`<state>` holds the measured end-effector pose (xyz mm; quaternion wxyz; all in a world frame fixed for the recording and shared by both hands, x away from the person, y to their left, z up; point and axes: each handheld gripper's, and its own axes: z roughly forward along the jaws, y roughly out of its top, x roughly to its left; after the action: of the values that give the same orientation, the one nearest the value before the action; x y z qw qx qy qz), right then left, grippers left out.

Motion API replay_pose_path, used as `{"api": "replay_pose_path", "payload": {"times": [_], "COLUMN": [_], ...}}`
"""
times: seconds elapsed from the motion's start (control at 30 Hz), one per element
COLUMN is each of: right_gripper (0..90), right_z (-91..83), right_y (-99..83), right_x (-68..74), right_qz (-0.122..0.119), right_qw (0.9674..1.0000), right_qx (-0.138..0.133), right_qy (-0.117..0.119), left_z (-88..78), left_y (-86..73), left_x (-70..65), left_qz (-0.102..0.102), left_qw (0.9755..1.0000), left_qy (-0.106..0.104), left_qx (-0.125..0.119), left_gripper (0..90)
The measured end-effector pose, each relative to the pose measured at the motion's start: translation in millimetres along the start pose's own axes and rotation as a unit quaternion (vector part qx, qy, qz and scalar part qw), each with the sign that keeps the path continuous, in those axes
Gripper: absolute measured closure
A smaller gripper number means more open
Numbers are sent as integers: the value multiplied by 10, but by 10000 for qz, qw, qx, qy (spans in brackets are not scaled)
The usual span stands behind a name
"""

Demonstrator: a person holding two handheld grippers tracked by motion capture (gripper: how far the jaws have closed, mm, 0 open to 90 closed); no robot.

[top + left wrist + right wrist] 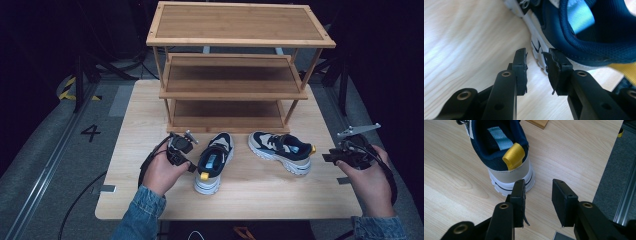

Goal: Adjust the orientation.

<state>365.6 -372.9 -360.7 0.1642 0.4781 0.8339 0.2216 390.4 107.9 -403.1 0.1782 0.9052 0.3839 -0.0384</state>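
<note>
My left gripper (535, 58) was parted, empty, by the navy-and-beige sneaker (214, 161); my right gripper (538, 188) gaped beside the other sneaker's (281, 151) heel on the light wooden table (140, 120).

Seen from above the person's side, the high view looks forward and down over the whole wooden counter (150, 115), a 3-tier shelf (240, 25) at its far end and 2 sneakers in front. The left gripper view sits very close beside the left sneaker (584, 32), low over the counter. The right gripper view faces the right sneaker (506, 157) heel-on from slightly farther back; both sneakers also appear in the high view.
</note>
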Motion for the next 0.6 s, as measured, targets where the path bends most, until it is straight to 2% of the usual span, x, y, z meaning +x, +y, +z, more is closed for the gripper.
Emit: {"api": "replay_pose_path", "payload": {"times": [0.1,0.23,0.3,0.43,0.6], "right_gripper": [647,646,646,638,621], "right_z": [-3,-7,-10,-22,-10], "right_y": [-1,-5,-7,-8,4], "right_x": [0,-3,-1,-4,5], "right_qz": [0,-11,4,-1,-13], "right_qw": [10000,10000,10000,10000,10000], "right_qx": [-6,-18,-15,-19,-17], "right_qy": [-4,-11,-6,5,36], "left_z": [62,122,130,45,-119], "left_y": [53,115,123,86,53], "left_x": [-99,-217,-236,-227,-267], "left_qz": [172,392,428,423,451], "left_qw": [9998,9991,9990,9989,9987], "left_qy": [-139,-152,-149,-207,-102], "left_qx": [14,39,28,38,-196], "left_gripper": [673,670,653,584,521]}}
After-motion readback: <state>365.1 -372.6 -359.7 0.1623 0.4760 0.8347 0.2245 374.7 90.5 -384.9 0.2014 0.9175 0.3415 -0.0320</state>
